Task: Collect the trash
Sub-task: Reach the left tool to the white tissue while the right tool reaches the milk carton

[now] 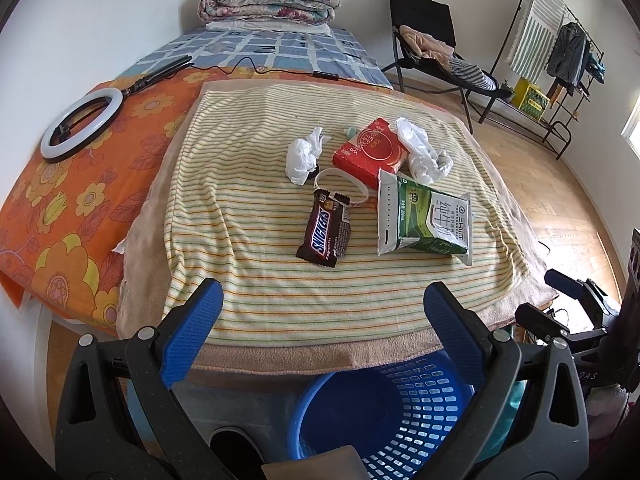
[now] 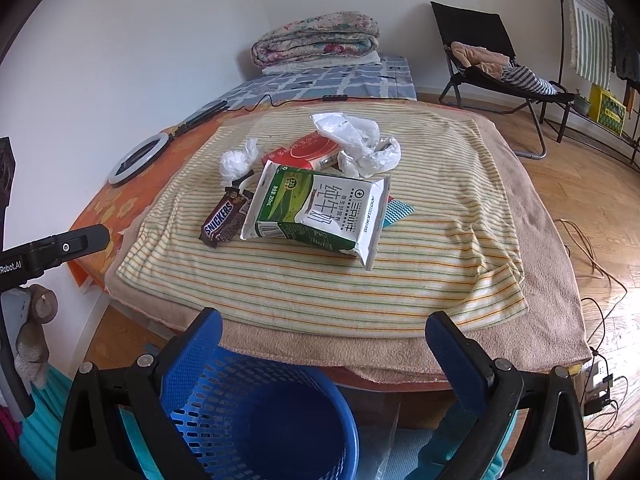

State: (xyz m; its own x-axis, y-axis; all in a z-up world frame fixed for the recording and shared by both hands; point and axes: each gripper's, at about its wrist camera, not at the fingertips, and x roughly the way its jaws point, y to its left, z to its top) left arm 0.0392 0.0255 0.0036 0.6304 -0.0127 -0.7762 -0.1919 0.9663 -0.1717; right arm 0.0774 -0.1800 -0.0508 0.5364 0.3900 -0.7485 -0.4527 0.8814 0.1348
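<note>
Mid-frame on the striped towel: Snickers wrapper, milk carton, red tissue pack, crumpled tissues, all loosely clustered for easy grabbing, blue basket parked bottom-centre as drop zone, left gripper and right gripper both spread wide, empty.

A lived-in bedroom in a home. A bed with a blue checked sheet stands along the white wall, a folded floral quilt stacked at its far end. Beside it, on wood flooring, a black folding chair is draped with clothes — and a metal garment rack holds a hanging jacket and striped towel. A ring light lies on an orange floral cover.
</note>
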